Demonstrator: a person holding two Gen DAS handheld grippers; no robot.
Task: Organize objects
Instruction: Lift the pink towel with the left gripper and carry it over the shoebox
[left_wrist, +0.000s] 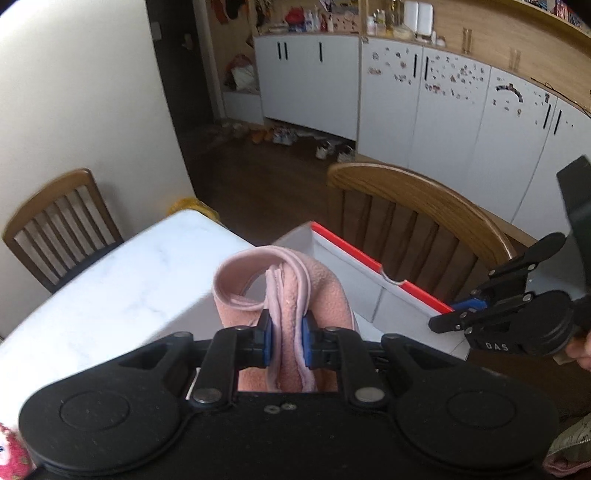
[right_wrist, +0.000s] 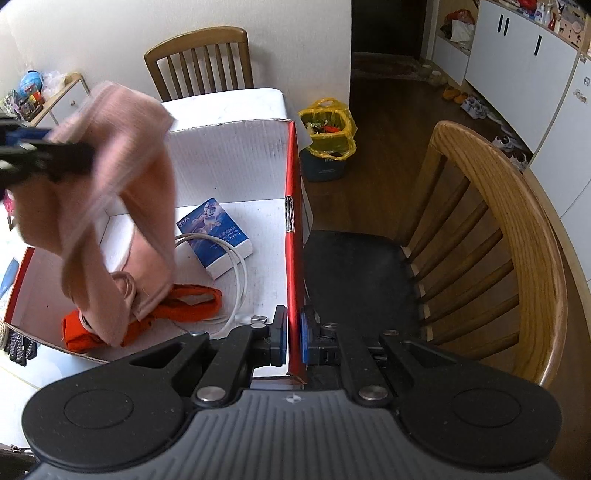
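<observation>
My left gripper (left_wrist: 287, 341) is shut on a pink fleece garment (left_wrist: 291, 295), whose folds bulge up between the blue pads. In the right wrist view that garment (right_wrist: 122, 192) hangs blurred over the open white box with red edges (right_wrist: 236, 151), its lower end reaching down inside. My right gripper (right_wrist: 293, 341) is shut on the box's red side wall (right_wrist: 291, 236). Inside the box lie an orange cloth (right_wrist: 184, 299), a small blue-and-white carton (right_wrist: 216, 236) and a white cable (right_wrist: 240, 280). The right gripper (left_wrist: 443, 321) also shows at the box rim (left_wrist: 351, 251) in the left wrist view.
The box stands on a white marble table (left_wrist: 110, 291). One wooden chair (right_wrist: 498, 229) is right beside the box, another (right_wrist: 199, 59) at the table's far end. A bin with a yellow bag (right_wrist: 328, 136) is on the floor. White cabinets (left_wrist: 424, 110) line the back wall.
</observation>
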